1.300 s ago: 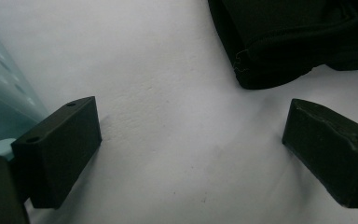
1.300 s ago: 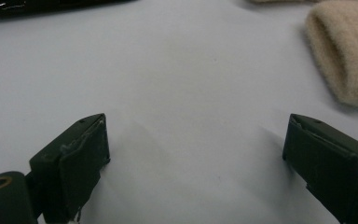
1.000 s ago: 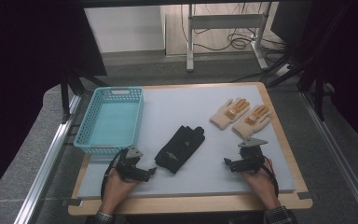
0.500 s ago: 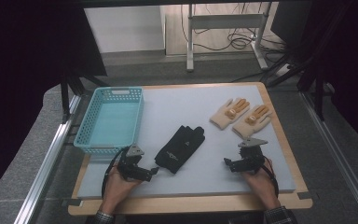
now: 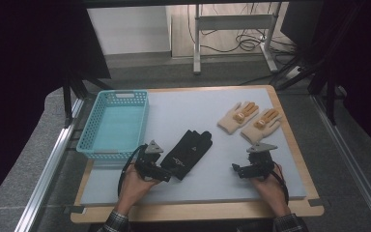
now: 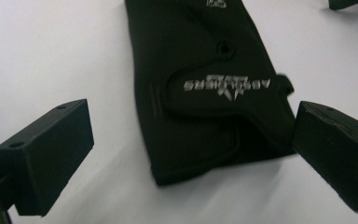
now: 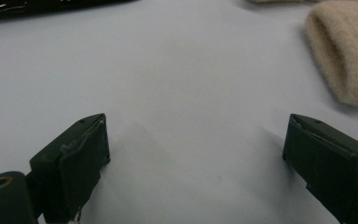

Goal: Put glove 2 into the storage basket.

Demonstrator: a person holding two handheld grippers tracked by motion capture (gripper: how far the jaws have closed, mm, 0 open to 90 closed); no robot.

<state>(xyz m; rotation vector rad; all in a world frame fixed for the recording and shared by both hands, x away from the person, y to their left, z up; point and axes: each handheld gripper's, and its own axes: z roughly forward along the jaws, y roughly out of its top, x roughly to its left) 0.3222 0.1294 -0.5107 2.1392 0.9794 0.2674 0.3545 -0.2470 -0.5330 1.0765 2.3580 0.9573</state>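
In the high view the left gripper (image 5: 166,175) sits at the lower left of centre, a hand behind it, right at the near end of the black glove (image 5: 189,152), which lies flat on the tabletop (image 5: 183,104) near the middle of the frame with its fingers pointing toward the upper right. From there the jaws themselves are too small and dark against the glove to read. In the left gripper view they stand spread wide, having just been opening, one block at the lower left and one at the lower right, with the cuff end of the black glove (image 6: 205,93) lying between them and neither pad pressing on it; whether the right block brushes the cuff's edge I cannot tell. The glove's fingers run off the top of that frame, and its silver lettering is upside down and too blurred to read. The right gripper (image 5: 235,169) rests at the lower right of the high view, well apart from the black glove, with two tan gloves (image 5: 250,120) beyond it toward the upper right. In the right gripper view its jaws are spread over bare tabletop with nothing between them; the cuff of a tan glove (image 7: 342,51) is cut off at the upper right edge, and a dark strip at the upper left corner is too slight to name. A blue basket (image 5: 96,145) stands at the left, just beside the left gripper; what it holds I cannot make out.
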